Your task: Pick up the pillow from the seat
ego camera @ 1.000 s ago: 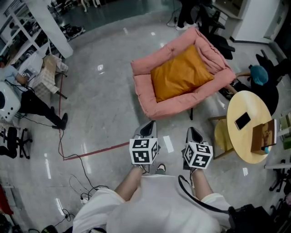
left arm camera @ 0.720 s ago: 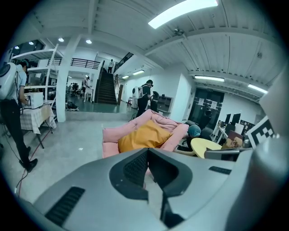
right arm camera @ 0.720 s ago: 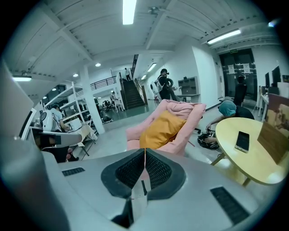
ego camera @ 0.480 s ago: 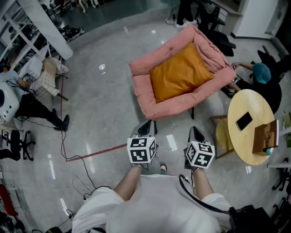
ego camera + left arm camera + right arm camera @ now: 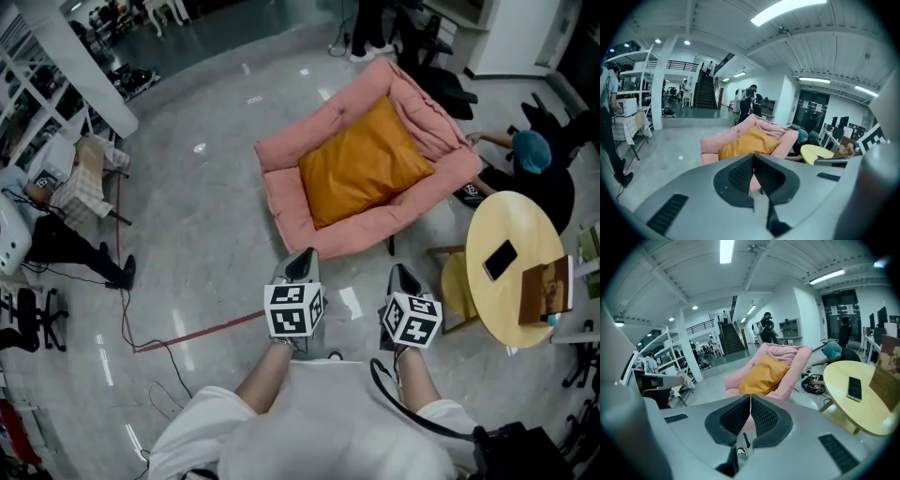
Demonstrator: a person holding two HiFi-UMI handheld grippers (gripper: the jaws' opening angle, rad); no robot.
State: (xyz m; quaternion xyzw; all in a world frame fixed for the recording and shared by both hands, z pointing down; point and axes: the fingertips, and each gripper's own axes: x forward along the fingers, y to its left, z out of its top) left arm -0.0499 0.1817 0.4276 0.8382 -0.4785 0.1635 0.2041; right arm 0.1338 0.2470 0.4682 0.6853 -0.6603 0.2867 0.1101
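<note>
Pillow (image 5: 364,161), orange and plump, is not in either grip. The left gripper (image 5: 753,157) and right gripper (image 5: 750,398) each have their jaws pressed together on nothing. They hang side by side above the grey floor (image 5: 187,244), pointing at the pink cushioned seat (image 5: 281,202) where the pillow lies flat, well apart from them. It looks light, soft and yielding, neither slippery nor fragile. A pinch on the near edge or a corner should bunch the fabric and hold.

An orange pillow (image 5: 364,171) lies flat on the pink seat (image 5: 281,197).
</note>
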